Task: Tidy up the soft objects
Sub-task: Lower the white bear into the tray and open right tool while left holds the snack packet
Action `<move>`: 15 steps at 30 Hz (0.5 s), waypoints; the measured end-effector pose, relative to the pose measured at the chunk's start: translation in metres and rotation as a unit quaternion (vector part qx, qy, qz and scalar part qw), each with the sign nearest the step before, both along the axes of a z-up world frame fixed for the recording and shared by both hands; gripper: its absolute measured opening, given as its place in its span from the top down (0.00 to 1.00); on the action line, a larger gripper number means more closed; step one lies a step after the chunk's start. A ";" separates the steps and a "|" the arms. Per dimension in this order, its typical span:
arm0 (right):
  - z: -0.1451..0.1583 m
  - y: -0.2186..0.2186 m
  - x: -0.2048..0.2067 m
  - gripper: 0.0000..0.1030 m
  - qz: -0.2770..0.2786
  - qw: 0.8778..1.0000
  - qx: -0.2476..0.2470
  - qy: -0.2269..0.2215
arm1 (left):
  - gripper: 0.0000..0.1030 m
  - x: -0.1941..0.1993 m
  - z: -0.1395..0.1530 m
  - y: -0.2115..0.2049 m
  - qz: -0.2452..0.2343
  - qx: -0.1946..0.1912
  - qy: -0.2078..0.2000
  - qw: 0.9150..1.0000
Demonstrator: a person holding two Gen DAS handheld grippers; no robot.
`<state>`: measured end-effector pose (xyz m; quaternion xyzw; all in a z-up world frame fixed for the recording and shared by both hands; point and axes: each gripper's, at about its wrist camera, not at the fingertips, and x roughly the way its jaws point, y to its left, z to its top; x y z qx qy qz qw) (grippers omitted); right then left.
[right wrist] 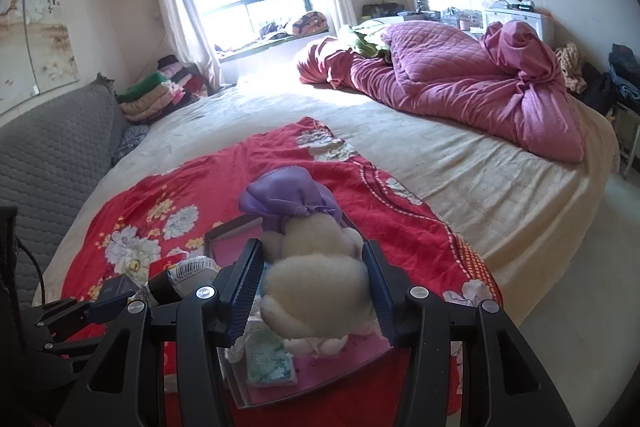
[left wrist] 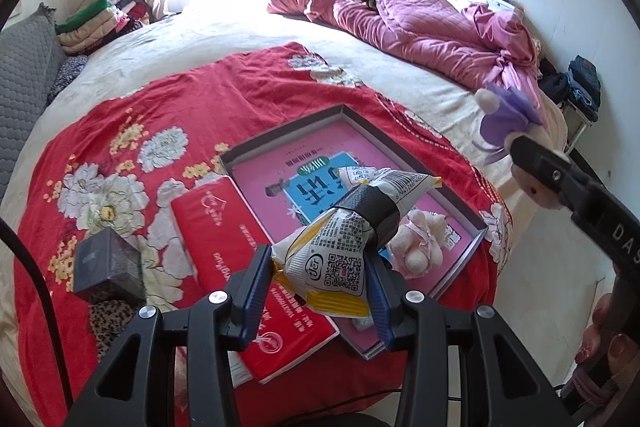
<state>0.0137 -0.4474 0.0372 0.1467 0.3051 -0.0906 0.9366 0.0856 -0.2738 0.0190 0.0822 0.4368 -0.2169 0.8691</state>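
A: Two soft things are in the air above the shallow box (left wrist: pixel 478 227). The left gripper (left wrist: pixel 320 279) is clamped on a yellow-and-white snack packet (left wrist: pixel 332 259), crumpled, with black tape round its middle. The right gripper (right wrist: pixel 314 285) squeezes a cream plush toy (right wrist: pixel 316 279) in a purple cloth cap.

B: And inside the box?

A: A pink printed floor, a bag of white fluffy balls (left wrist: pixel 416 243) near its right wall, and a green-patterned pack (right wrist: pixel 270 359) at its near end.

B: Room around it?

A: A red tissue pack (left wrist: pixel 236 255) overlaps the box's left rim; a dark cube box (left wrist: pixel 108 267) sits farther left. Beyond the box the red floral blanket (left wrist: pixel 240 87) lies bare, and the mattress edge drops off to its right.
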 end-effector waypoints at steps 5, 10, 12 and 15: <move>-0.010 -0.009 0.002 0.49 -0.010 1.000 0.004 0.006 | 0.57 0.004 -0.013 -0.009 -0.006 0.005 0.011 1.000; -0.016 -0.014 0.004 0.49 -0.014 1.000 0.003 0.010 | 0.57 0.010 -0.023 -0.016 -0.009 0.006 0.023 1.000; -0.020 -0.017 0.004 0.49 -0.018 1.000 0.004 0.014 | 0.57 0.013 -0.028 -0.019 -0.010 0.009 0.026 1.000; -0.025 -0.021 0.005 0.49 -0.023 1.000 0.006 0.020 | 0.57 0.017 -0.035 -0.024 -0.010 0.015 0.032 0.999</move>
